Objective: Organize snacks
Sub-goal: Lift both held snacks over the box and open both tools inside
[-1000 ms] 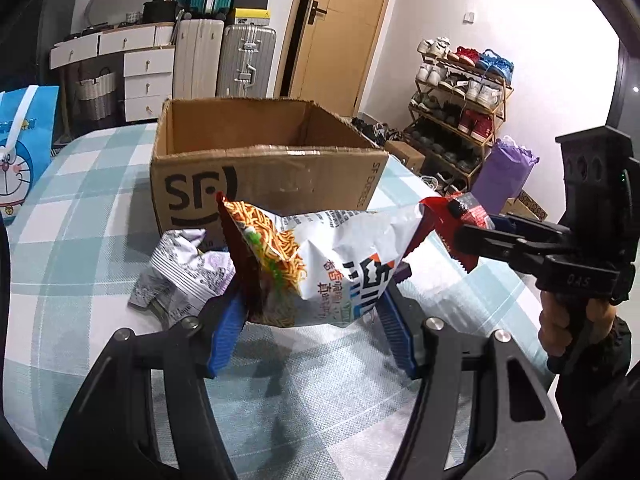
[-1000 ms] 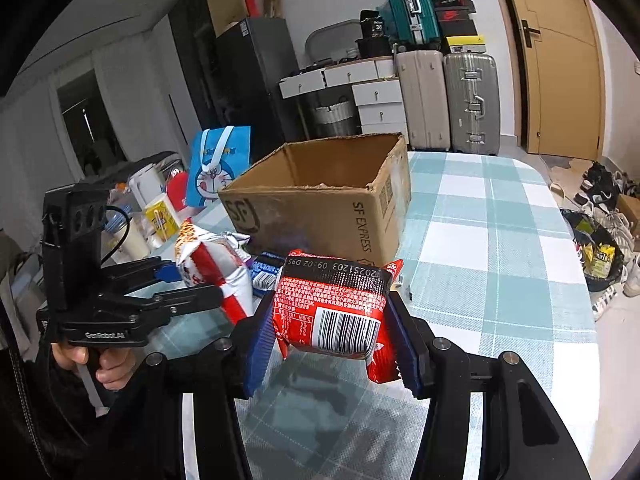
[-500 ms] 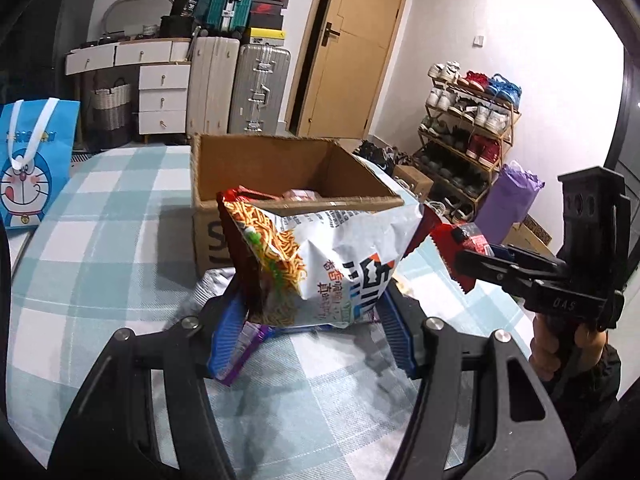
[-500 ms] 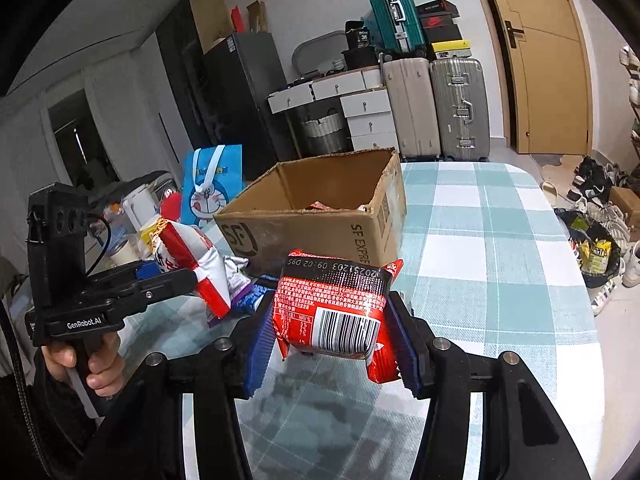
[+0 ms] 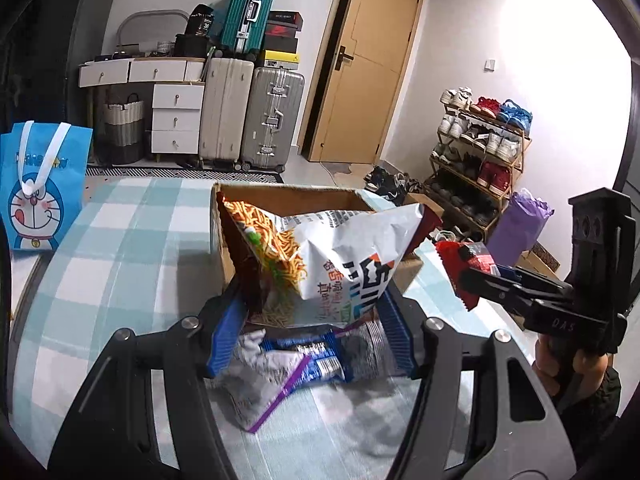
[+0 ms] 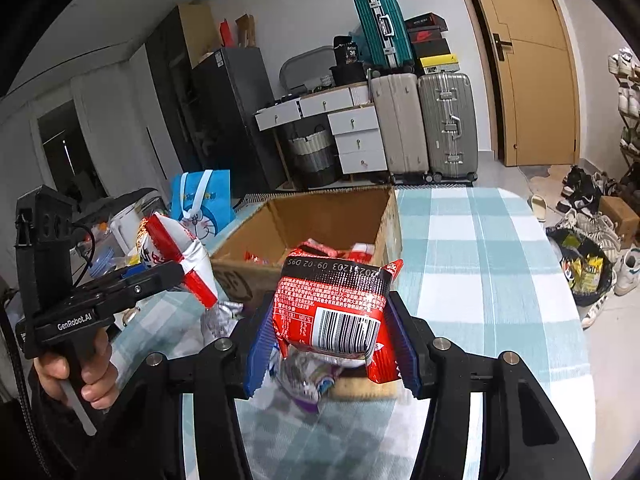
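Snacks are hanging in both grippers above the checked table (image 5: 120,240): the left gripper (image 5: 312,332) is clenching a noodle bag (image 5: 340,256), the right gripper (image 6: 332,344) a red packet (image 6: 332,312). Loose packets (image 5: 288,364) are lying beneath. Beyond, the box (image 6: 320,216) is holding more snacks.

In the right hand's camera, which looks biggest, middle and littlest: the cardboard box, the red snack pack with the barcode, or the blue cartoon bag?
1. Cardboard box, widest even though part is hidden.
2. Red snack pack, but it sits very near the camera in the right gripper, so it looks bigger than it really is.
3. Blue cartoon bag, farther back and partly hidden.
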The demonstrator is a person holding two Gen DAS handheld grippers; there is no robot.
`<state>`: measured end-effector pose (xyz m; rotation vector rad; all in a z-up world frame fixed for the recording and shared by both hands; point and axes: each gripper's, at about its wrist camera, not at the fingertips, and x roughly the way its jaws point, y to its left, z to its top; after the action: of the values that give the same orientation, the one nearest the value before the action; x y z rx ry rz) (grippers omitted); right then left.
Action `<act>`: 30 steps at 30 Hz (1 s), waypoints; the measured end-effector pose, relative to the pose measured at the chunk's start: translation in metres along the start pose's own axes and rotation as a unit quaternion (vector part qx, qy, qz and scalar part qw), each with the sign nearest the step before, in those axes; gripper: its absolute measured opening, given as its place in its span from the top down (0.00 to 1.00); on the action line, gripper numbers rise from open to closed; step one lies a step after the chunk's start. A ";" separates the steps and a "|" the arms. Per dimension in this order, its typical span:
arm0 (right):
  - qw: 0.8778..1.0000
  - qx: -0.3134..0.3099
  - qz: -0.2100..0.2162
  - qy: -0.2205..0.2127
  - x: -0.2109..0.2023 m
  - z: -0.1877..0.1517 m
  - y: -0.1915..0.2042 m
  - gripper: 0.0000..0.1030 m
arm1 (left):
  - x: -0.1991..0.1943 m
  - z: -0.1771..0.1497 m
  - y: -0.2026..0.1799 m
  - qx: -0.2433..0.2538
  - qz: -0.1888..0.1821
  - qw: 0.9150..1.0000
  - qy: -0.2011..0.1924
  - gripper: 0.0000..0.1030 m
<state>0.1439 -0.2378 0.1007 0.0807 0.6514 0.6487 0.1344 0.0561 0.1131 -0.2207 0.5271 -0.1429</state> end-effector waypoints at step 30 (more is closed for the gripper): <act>1.000 -0.012 -0.005 0.001 0.058 0.051 0.012 0.48 | 0.110 0.065 0.020 0.017 0.054 0.998 0.021 0.42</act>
<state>0.2024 -0.1876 0.1137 0.0553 0.6464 0.6469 0.2631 0.0657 0.1097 -0.1564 0.5771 -0.0523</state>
